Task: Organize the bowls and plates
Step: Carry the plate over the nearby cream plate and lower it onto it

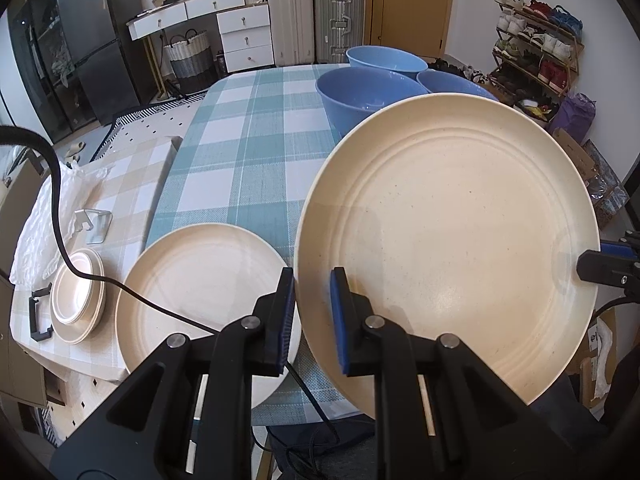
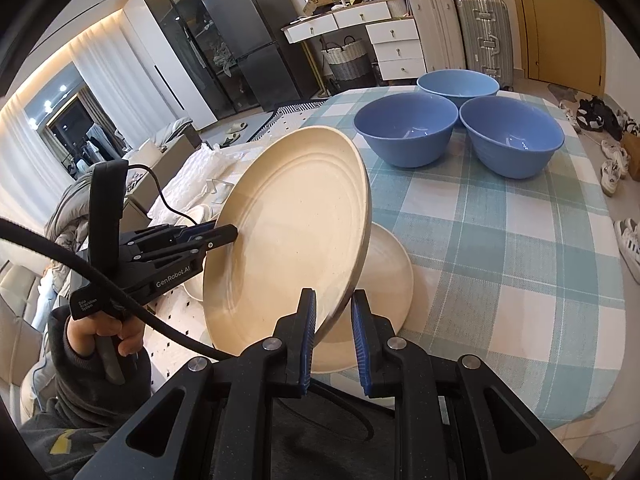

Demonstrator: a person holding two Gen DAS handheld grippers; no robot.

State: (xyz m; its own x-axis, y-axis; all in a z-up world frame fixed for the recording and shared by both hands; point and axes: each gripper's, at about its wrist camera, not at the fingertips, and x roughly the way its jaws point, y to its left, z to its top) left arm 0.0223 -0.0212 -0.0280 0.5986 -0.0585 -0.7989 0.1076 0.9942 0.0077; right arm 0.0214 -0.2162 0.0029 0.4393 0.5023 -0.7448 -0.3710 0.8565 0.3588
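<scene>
Both grippers, left [image 1: 314, 312] and right [image 2: 334, 336], clamp raised plate [image 1: 448, 240] by opposite rims, tilted above second plate [image 1: 200, 292]. Step: carrying. Next: lower level onto second plate, likely, then release.

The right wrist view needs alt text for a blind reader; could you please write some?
Two hand-held grippers, left and right, hold a large cream plate tilted above another plate on a checked tablecloth, three blue bowls behind.

Held plate [image 1: 448, 232] matt, speckled cream; bowls [image 2: 406, 134] glossy blue plastic; tablecloth [image 2: 500, 240] woven checked cloth.
</scene>
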